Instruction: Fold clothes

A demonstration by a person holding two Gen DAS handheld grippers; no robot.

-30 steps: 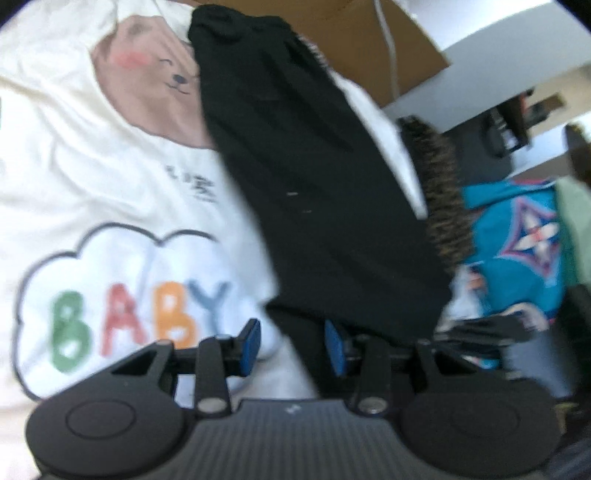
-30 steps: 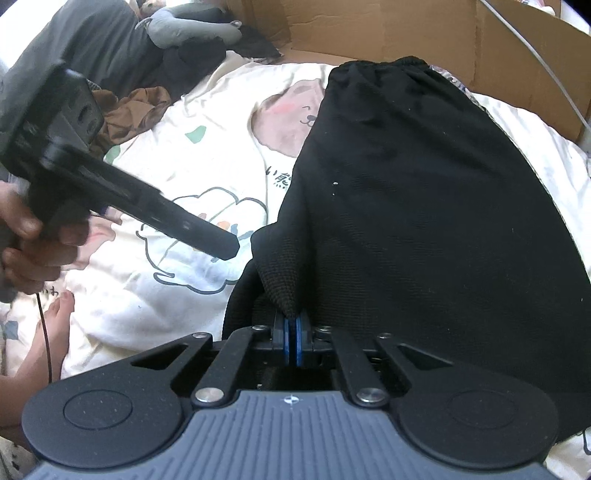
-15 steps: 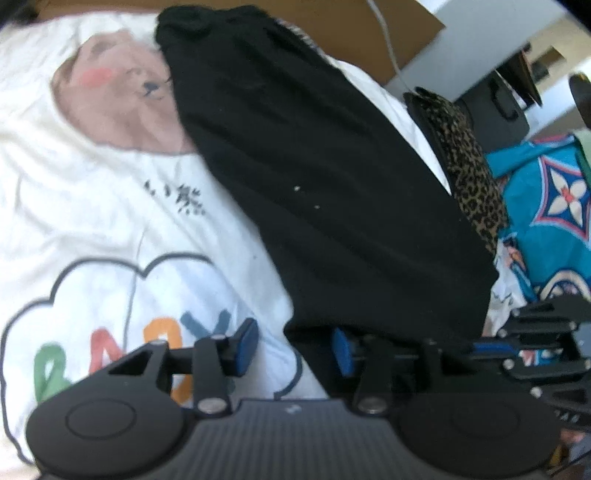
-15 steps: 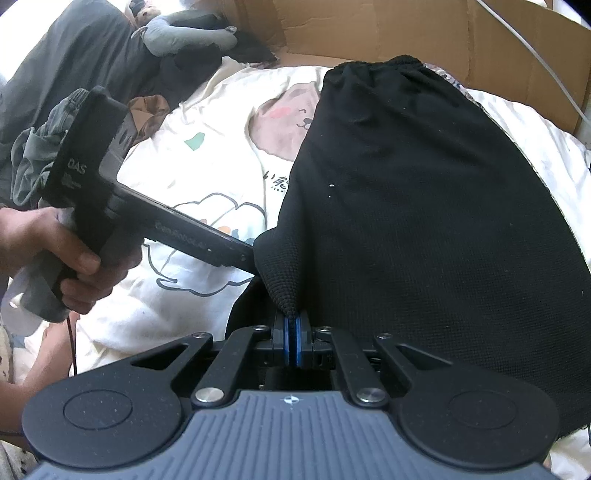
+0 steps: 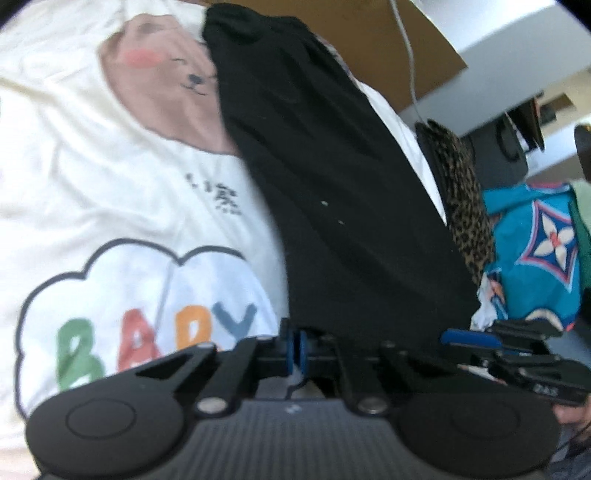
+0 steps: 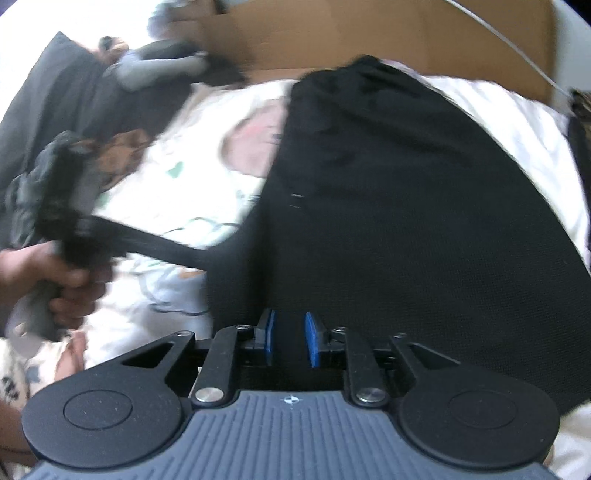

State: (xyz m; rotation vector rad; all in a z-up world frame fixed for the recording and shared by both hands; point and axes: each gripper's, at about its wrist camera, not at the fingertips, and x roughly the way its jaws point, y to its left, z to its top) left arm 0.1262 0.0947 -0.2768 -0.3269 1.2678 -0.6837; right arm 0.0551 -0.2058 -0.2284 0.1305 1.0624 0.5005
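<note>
White blanket [image 5: 110, 184] surface: one black garment [image 5: 332, 184], two claws.

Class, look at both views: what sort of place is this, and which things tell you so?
Probably a bedroom at home: a printed bedsheet under black trousers, heaps of clothes and a cardboard box around it.

Cream bedspread [image 5: 74, 177] with bear and "BABY" print, brown cardboard [image 6: 369, 33] behind, pale wall [image 5: 517, 55] beyond.
</note>
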